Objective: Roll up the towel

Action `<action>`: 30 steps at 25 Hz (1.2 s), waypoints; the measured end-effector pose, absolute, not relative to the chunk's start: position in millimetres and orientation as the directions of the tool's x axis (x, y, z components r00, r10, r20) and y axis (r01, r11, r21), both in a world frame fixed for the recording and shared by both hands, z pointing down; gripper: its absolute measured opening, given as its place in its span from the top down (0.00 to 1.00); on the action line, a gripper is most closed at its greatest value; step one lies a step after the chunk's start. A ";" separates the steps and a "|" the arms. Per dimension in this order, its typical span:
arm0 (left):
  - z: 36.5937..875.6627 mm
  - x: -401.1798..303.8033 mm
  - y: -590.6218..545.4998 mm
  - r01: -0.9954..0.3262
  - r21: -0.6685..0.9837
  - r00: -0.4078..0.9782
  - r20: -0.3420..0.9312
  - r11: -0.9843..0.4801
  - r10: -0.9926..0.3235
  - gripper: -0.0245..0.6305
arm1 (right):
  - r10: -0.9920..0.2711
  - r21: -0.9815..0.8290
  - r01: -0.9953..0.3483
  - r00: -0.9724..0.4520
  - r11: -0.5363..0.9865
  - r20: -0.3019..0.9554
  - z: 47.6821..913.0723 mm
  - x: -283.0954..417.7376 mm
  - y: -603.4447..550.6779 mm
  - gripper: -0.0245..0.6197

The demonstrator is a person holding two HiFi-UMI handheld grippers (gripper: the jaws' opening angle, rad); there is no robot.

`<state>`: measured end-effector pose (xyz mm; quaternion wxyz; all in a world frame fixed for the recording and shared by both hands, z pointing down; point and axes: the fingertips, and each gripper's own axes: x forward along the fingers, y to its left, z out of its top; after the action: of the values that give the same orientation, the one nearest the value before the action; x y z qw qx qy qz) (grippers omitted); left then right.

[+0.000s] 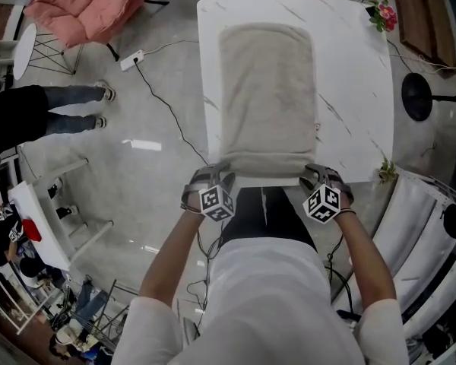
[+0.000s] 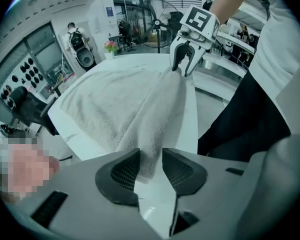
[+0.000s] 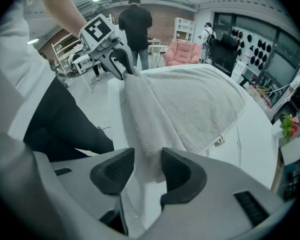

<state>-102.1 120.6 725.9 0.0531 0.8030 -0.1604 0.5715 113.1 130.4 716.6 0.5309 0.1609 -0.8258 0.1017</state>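
A beige towel (image 1: 266, 90) lies lengthwise on the white marble table (image 1: 357, 67). Its near edge is raised off the table's front edge between my two grippers. My left gripper (image 1: 216, 177) pinches the near left corner. In the left gripper view, towel (image 2: 135, 109) cloth fills the gap between the left gripper's (image 2: 151, 166) pads. My right gripper (image 1: 315, 177) pinches the near right corner, and the towel (image 3: 190, 109) runs up into the right gripper (image 3: 147, 170). Each gripper view shows the other gripper shut on its corner: right gripper (image 2: 182, 66), left gripper (image 3: 121, 66).
A small flower pot (image 1: 383, 14) stands at the table's far right corner. A pink armchair (image 1: 83, 6) and a power strip (image 1: 131, 59) with cables are on the floor at left. A person (image 1: 45, 105) stands at left. A black round stand base (image 1: 416, 96) is at right.
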 end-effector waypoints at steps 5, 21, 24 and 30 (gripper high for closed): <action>736.0 -100.6 110.0 -0.289 -0.122 0.279 0.938 -0.949 -0.205 0.73 | -0.200 0.080 -0.342 -0.333 0.936 0.922 732.0 116.0 119.8 0.68; 720.3 -101.0 183.9 -0.223 0.144 0.327 0.943 -0.964 0.065 0.86 | 0.040 -0.158 -0.268 -0.397 0.951 0.917 717.6 120.1 177.8 0.83; 713.2 -102.7 185.7 -0.203 0.226 0.330 0.932 -0.953 0.151 0.86 | 0.087 -0.226 -0.294 -0.419 0.929 0.904 711.8 118.8 174.4 0.82; 707.0 -101.2 160.5 -0.190 0.334 0.327 0.908 -0.923 0.261 0.85 | 0.102 -0.248 -0.321 -0.410 0.914 0.906 708.5 120.2 144.5 0.81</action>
<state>-101.2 160.5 707.0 0.1945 0.7911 0.0225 0.5795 120.2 144.5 708.5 0.5392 0.0668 -0.8163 0.1961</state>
